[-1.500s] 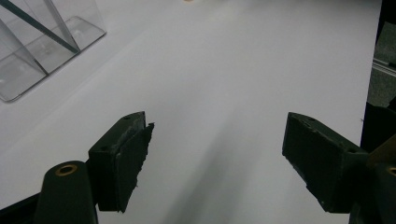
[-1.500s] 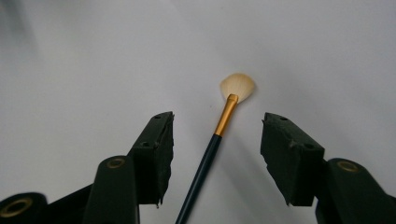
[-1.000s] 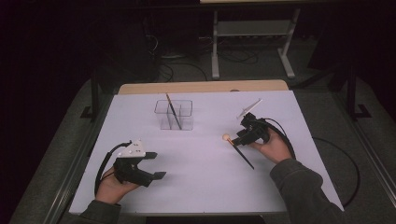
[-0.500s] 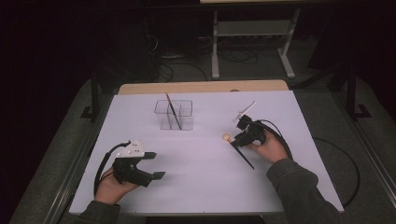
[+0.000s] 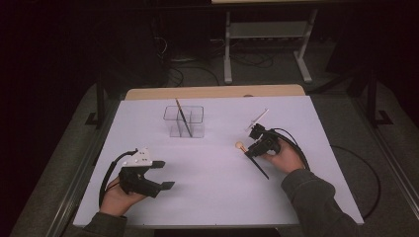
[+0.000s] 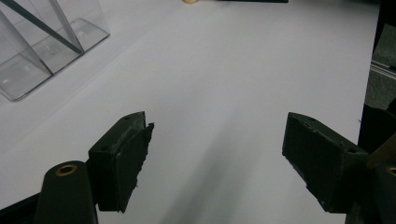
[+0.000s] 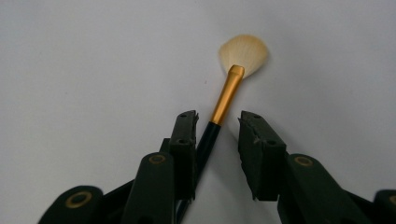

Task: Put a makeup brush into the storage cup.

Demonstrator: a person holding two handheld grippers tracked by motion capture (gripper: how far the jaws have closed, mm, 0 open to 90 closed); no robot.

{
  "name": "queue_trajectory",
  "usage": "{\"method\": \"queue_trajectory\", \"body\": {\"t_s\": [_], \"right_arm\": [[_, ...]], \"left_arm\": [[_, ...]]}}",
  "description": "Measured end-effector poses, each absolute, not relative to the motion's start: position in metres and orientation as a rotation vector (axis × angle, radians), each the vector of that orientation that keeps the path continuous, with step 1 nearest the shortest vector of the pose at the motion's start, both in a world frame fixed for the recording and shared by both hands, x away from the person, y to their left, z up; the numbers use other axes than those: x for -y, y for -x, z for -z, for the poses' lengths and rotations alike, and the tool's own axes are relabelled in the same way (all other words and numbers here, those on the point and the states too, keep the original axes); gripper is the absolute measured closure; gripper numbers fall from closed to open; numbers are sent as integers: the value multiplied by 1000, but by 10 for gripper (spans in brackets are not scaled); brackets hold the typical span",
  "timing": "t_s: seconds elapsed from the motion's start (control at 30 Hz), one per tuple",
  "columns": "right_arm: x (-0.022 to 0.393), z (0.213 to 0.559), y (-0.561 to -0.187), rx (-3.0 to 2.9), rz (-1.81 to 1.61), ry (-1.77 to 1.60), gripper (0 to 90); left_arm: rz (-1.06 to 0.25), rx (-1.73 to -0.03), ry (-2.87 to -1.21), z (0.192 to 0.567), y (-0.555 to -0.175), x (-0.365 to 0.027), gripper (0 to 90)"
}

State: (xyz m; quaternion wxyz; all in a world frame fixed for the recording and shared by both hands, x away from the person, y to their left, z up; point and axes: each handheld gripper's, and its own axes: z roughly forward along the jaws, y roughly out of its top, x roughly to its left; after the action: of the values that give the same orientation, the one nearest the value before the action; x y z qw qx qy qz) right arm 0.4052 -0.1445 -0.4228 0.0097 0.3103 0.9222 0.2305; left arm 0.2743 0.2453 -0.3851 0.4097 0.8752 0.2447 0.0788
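My table (image 5: 207, 197), white-topped, with three things on it

A clear divided holder (image 5: 184, 121) stands toward the far side with a dark stick leaning in it; a fan brush (image 5: 251, 159) lies flat to its right, and a white stick (image 5: 258, 118) beyond that.

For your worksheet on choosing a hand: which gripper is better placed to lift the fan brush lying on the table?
Right. The right gripper already straddles the fan brush, its handle between the partly open jaws. The left gripper rests open near the table's front edge, far from the brush.
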Motion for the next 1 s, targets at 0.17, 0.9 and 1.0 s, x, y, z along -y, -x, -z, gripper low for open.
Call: {"method": "queue_trajectory", "body": {"t_s": [0.17, 0.9, 1.0], "right_arm": [[144, 424, -405, -2885, -691, -961, 691], [137, 425, -401, -2862, -554, -889, 830], [137, 424, -401, -2868, -552, -882, 833]], "left_arm": [[-198, -619, -2204, 385, -275, -246, 220], [-184, -625, -2201, 387, -276, -246, 220], [-190, -618, -2199, 386, -276, -246, 220]]}}
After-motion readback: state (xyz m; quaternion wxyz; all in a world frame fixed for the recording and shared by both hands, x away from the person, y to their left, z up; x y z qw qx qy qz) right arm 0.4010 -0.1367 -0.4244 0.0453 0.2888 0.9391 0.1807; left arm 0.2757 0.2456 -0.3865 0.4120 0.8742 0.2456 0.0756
